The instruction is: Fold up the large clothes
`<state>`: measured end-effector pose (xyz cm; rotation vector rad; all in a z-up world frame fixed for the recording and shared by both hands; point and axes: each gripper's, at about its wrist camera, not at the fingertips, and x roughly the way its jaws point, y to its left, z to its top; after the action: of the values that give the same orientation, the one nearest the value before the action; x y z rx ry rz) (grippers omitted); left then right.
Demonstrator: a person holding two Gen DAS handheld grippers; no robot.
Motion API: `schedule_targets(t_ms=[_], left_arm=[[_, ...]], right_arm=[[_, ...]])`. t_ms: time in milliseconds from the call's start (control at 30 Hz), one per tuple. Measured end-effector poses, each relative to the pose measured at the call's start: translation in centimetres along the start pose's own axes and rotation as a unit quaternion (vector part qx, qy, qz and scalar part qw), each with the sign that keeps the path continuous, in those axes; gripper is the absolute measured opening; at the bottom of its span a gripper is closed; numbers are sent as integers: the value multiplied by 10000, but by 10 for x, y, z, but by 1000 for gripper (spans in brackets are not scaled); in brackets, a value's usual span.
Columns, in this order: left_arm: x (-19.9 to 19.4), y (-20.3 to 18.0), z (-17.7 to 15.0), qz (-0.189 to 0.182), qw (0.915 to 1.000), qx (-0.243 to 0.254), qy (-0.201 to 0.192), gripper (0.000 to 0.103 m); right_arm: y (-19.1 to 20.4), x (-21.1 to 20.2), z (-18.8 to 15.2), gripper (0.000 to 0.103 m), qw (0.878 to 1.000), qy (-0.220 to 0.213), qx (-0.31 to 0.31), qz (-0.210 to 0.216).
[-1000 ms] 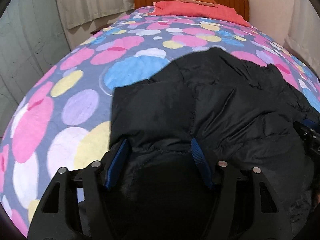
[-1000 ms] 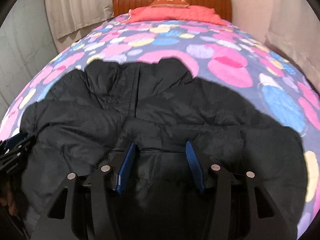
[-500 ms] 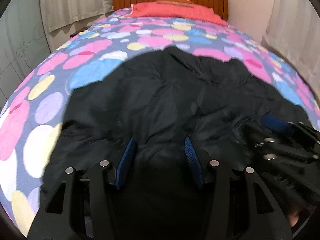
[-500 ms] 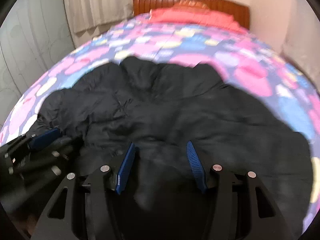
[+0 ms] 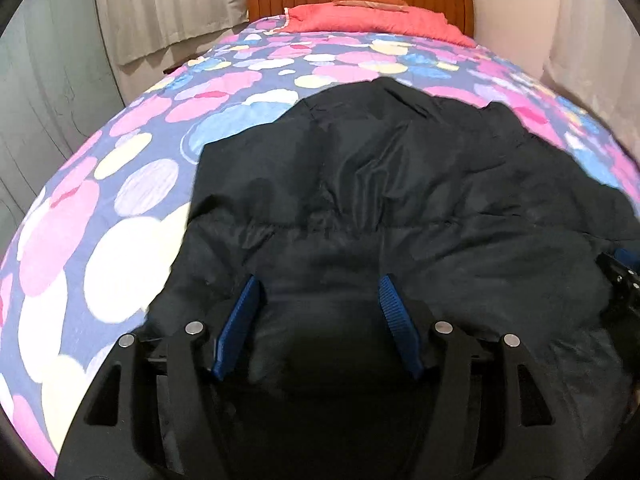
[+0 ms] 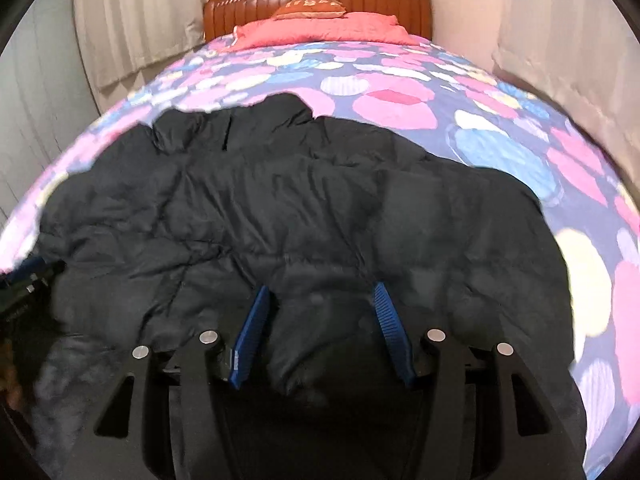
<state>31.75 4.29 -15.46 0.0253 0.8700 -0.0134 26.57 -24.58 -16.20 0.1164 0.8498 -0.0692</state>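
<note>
Black, puffy and quilted, the jacket [image 5: 400, 184] lies spread across the foot of the bed [image 5: 132, 184], its fabric creased and faintly shiny, its far edge reaching toward the red pillow [image 5: 372, 20]. Left gripper [image 5: 318, 312]: blue-padded fingers [image 5: 240, 320] spread wide, a fold of jacket bulging between them. Right gripper [image 6: 320, 322]: likewise parted around bunched fabric; a firm grasp cannot be told.

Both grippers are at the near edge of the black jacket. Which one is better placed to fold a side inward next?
Probably the left gripper: the black jacket has a clean side edge close beside it. The right gripper has a wider stretch of cloth to its outer side. Both grippers have cloth bunched between spread fingers.
</note>
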Motion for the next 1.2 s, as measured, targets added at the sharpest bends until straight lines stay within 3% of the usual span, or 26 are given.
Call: schedule_targets(t_ms=[200,467,567,833,1033,1200], left_arm=[[-60,31,-38,-88,9998,-171,-113,72],[-123,80,-112,15,9974,-719,28,72],[-140,99,-139,-61,9943,-1058,105,77],[-162,124,-197,-394,9837,-1702,422,81],[-162,121,-215,-447,9810,-1811,528,82],[-163,112,-222,-516,9819,-1767,446,82]], right_arm=[[-41,-68,-36,65,9992,-237,270,-168],[-104,-127,-109,65,9956,-57,795,-502],[-123,-144,-137,66,9938,53,980,-529],[-155,-166,-198,71,9880,345,1447,-417],[-162,-167,-228,72,9817,445,1851,-70],[-151,-169,-233,72,9829,401,1798,28]])
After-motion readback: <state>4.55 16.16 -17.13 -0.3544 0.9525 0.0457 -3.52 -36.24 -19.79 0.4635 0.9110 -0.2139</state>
